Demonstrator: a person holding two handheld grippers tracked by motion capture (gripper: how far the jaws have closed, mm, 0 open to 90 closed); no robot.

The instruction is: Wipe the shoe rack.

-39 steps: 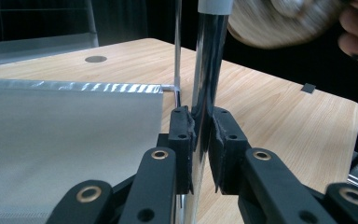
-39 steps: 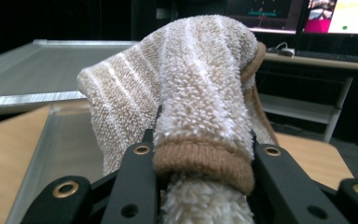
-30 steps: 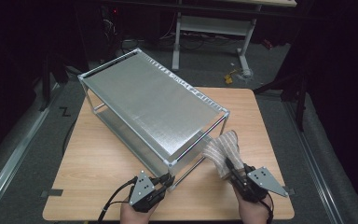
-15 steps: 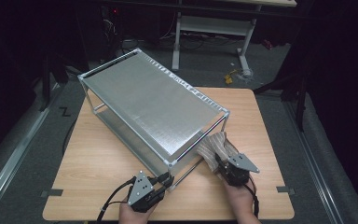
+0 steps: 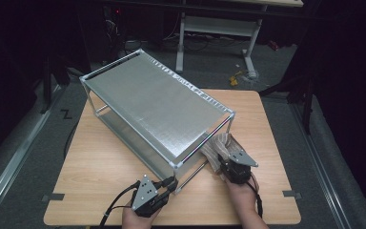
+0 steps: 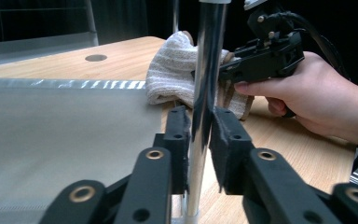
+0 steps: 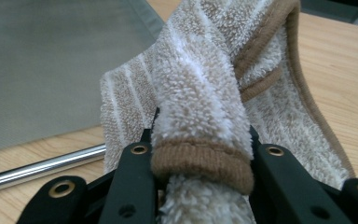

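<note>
Two hand-held grippers work at the near corner of a two-shelf metal rack (image 5: 157, 107) on a wooden table (image 5: 100, 162). The left gripper (image 6: 198, 135) has its pads clamped on the rack's upright corner post (image 6: 208, 60). The right gripper (image 7: 200, 154) pinches a bunched fold of a beige-striped towel (image 7: 205, 93), which lies on the table just beside the rack's open right end, near the lower rail (image 7: 42, 165).
</note>
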